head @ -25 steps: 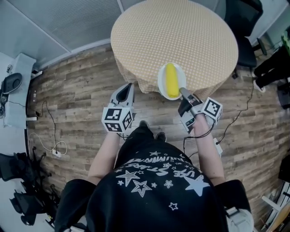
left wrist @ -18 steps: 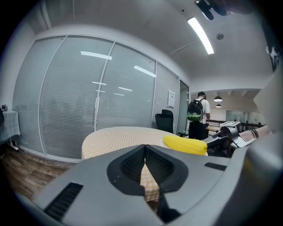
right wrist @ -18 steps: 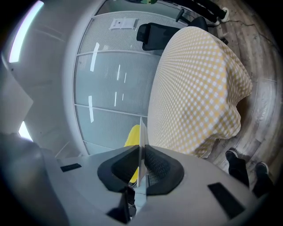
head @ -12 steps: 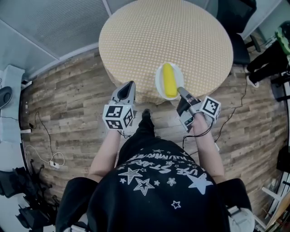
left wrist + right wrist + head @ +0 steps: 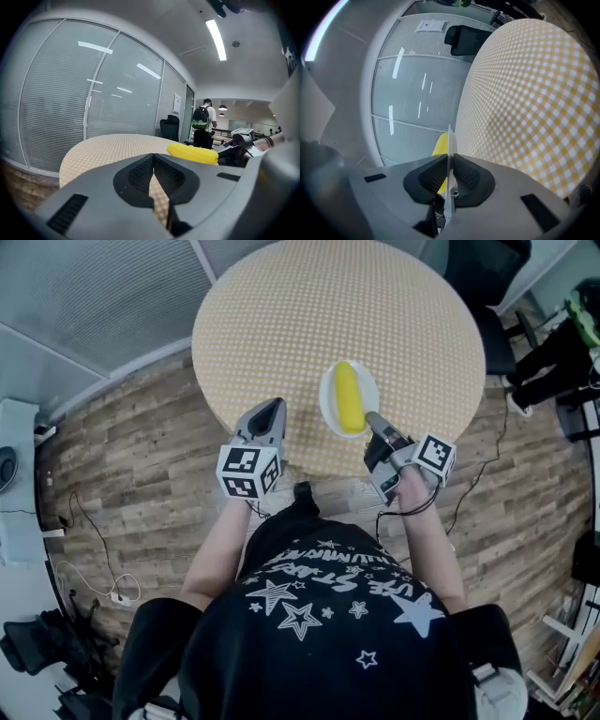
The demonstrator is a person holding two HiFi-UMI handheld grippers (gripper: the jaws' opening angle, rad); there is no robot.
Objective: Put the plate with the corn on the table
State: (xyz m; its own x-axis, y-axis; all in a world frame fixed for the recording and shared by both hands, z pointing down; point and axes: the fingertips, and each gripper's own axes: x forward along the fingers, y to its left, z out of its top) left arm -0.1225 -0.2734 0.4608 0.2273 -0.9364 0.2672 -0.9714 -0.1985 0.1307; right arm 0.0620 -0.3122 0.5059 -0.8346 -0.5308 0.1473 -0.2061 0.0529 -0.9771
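Observation:
A white plate (image 5: 327, 401) with a yellow corn cob (image 5: 348, 397) on it hangs over the near part of the round table (image 5: 281, 315), which has a yellow checked cloth. My right gripper (image 5: 372, 420) is shut on the plate's near rim; the right gripper view shows the rim (image 5: 449, 154) edge-on between the jaws, with corn (image 5: 441, 146) behind it. My left gripper (image 5: 265, 414) is at the table's near edge, shut and empty, left of the plate. The left gripper view shows the corn (image 5: 192, 153) to the right.
The table stands on a wood plank floor (image 5: 141, 465). A black office chair (image 5: 492, 277) stands at the table's far right. Glass partitions with blinds (image 5: 93, 108) stand behind the table. A person with a backpack (image 5: 203, 123) stands far off. Cables (image 5: 89, 559) lie on the floor at left.
Both grippers and the plate have moved forward: the plate now sits fully over the tabletop instead of at its near edge. The right gripper's hold has not changed.

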